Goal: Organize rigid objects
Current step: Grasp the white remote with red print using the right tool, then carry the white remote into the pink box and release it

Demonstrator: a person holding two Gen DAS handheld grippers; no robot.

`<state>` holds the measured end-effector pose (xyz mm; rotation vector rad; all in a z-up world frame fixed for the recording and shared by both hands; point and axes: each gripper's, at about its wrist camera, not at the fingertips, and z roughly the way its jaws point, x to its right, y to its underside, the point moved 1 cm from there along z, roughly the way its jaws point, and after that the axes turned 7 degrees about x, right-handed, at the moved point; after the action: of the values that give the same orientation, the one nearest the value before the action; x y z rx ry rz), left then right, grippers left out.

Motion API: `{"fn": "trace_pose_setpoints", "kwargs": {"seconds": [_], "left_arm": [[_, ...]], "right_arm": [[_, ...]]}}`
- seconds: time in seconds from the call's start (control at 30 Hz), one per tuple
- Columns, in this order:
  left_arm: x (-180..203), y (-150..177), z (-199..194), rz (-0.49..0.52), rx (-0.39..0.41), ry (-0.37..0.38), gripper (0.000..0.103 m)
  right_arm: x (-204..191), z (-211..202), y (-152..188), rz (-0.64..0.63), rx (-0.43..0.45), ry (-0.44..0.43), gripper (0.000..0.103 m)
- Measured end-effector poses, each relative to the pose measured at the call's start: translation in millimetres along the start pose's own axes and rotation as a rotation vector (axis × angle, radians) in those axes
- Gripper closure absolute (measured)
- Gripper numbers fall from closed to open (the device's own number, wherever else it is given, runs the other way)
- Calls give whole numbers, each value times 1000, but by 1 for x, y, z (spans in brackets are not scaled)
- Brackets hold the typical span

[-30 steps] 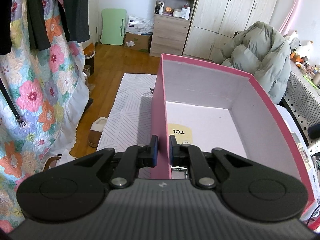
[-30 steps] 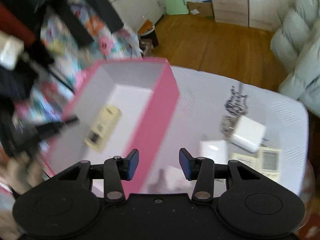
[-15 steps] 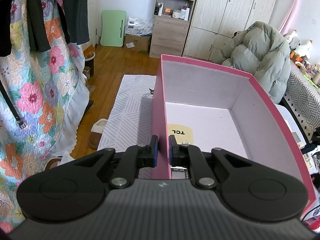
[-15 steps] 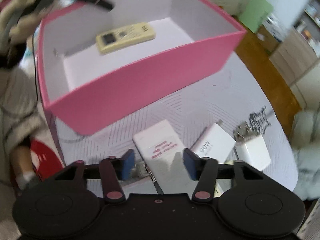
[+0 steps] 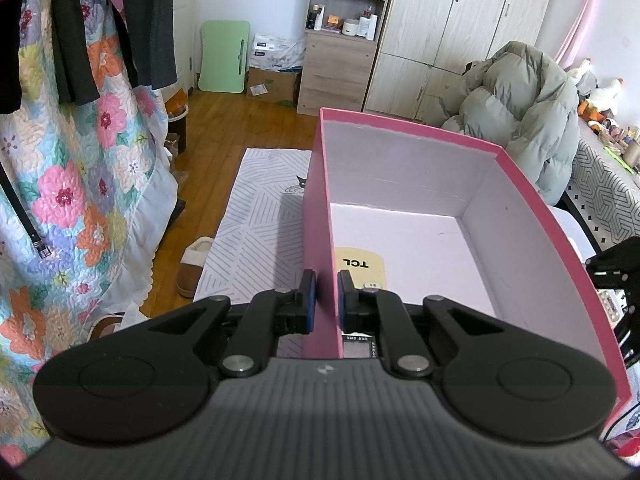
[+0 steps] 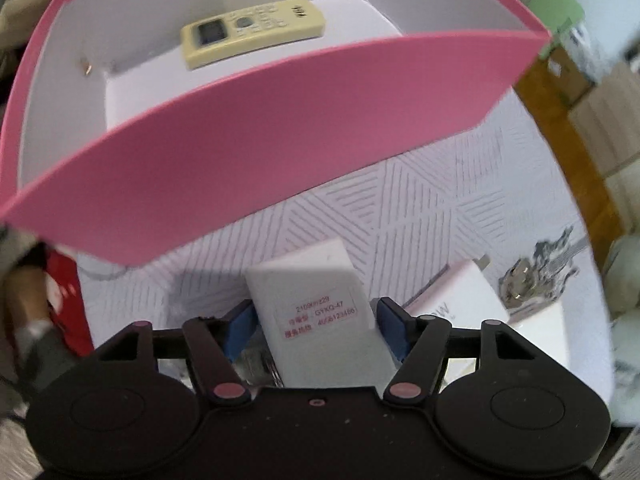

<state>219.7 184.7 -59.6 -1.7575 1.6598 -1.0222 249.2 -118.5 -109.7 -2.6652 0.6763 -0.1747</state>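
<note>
The left gripper (image 5: 323, 295) pinches the thin side wall of the pink box (image 5: 524, 216), one pad outside and one inside. The right gripper (image 6: 314, 326) points down at a white block with a red label (image 6: 316, 312). Its jaws are opening, and the block sits between them with a gap on each side.

The pink box is white inside. One thing lies in it, a yellow remote (image 6: 252, 32) with a small screen and buttons. It lies flat on the bottom, near the wall the left gripper holds.

The box stands on a table with a striped white cloth (image 6: 420, 200). A white charger (image 6: 460, 300) lies just beside the block, and a bunch of keys (image 6: 536, 272) lies past that. The long pink wall stands between the block and the remote.
</note>
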Motion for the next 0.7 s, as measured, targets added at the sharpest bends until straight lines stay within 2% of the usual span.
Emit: {"fn": "trace_pose_setpoints", "kwargs": {"seconds": [0.1,0.37,0.57,0.7], "left_arm": [[0,-2,-1,-6,0,4,93],[0,-2,-1,-5,0,4,93],[0,-1,-1,-5,0,3,93],[-1,-1,-1,-4,1,2,93]], "right_arm": [[2,-7,0,62,36,36,37],[-5,-68,-4,164,253,210,41],[-2,-89,3,264,342,313,42],[6,-102,6,327,390,345,42]]}}
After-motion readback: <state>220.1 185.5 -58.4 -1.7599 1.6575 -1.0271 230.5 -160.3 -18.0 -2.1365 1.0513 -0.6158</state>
